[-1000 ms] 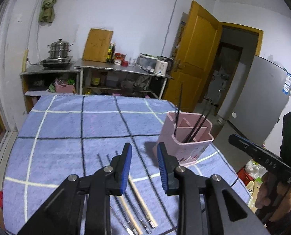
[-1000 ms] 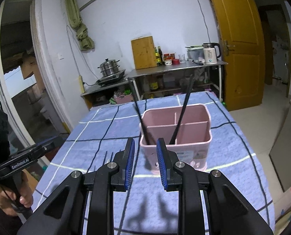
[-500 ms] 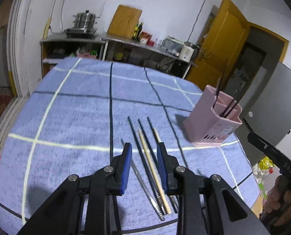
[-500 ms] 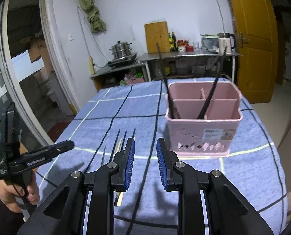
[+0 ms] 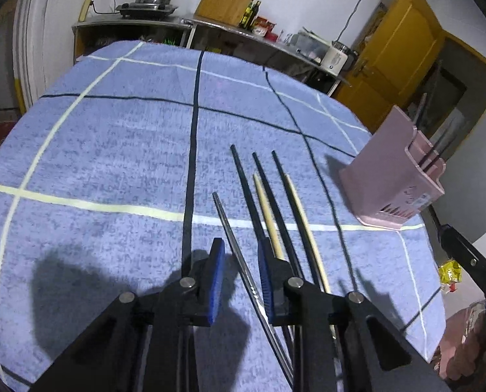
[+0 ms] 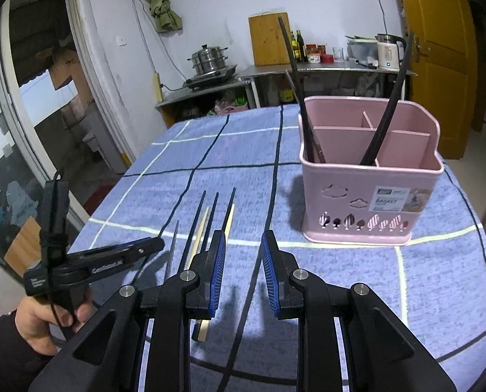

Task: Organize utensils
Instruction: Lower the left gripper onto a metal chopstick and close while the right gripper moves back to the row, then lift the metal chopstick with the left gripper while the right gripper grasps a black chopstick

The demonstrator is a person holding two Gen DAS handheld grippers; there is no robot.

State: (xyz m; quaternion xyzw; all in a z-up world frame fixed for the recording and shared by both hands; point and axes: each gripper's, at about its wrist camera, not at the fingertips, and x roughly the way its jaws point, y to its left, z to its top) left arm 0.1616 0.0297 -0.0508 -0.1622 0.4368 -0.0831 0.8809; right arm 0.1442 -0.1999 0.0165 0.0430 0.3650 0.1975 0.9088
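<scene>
left gripper (image 5: 241,254) closing astride a steel chopstick (image 5: 233,228), unpinched; right gripper (image 6: 243,245) slack; pink holder (image 6: 370,196) nearby

Closing left tongs (image 5: 241,256) astride metal chopstick (image 5: 233,232) on blue cloth (image 5: 112,150)

1. Six loose chopsticks lie side by side on the cloth: one thin metal chopstick (image 5: 229,228), three black ones (image 5: 247,192), two pale wooden ones (image 5: 265,209).
2. A pink plastic divided utensil holder (image 6: 370,196) stands upright to their right, holding black chopsticks (image 6: 385,111) that lean.
</scene>
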